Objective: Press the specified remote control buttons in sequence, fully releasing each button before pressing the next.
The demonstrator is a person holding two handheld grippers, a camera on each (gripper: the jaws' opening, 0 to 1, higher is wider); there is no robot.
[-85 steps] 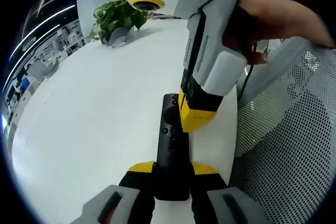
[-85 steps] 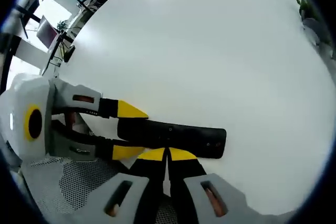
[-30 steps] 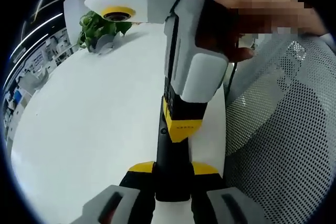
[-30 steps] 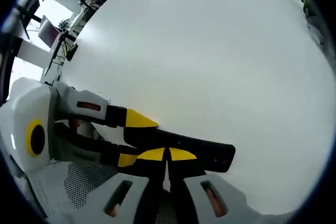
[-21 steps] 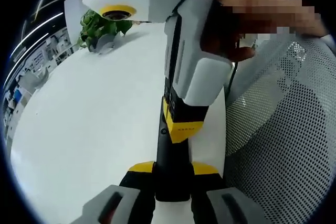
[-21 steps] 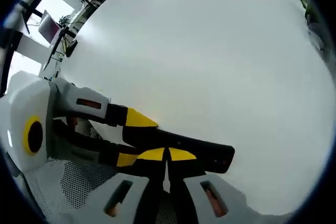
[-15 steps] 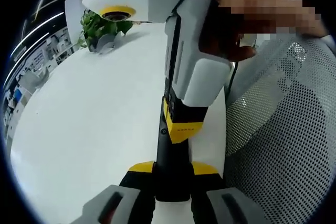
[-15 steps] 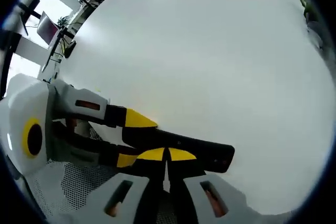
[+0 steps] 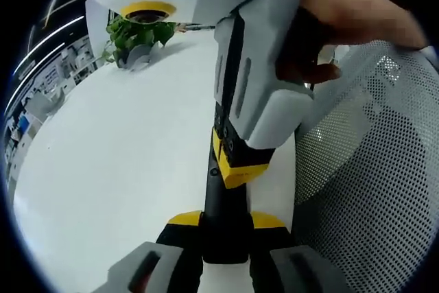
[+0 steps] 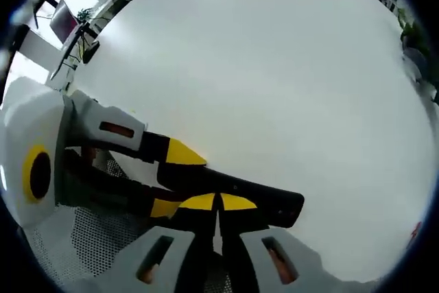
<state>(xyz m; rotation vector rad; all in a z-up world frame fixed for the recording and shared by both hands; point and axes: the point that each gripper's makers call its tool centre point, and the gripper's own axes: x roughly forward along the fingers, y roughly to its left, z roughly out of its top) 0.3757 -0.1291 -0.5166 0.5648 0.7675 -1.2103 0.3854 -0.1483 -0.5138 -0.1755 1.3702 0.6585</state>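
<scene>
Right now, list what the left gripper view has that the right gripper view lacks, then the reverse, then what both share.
Left gripper view alone: a potted plant at the table's far edge, a mesh chair, and a hand holding the right gripper.

Right gripper view alone: the left gripper seen from the side, clamped on the remote's near end.

Both: the black remote lying on the white table, with the right gripper's closed tips on top of it.

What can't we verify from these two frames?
- Which button is pressed: in the left gripper view the right claw covers the black remote control; its yellow tips hide contact.
- Button labels: too small.
- Right gripper view: the remote's near end is hidden behind the left claw.
</scene>
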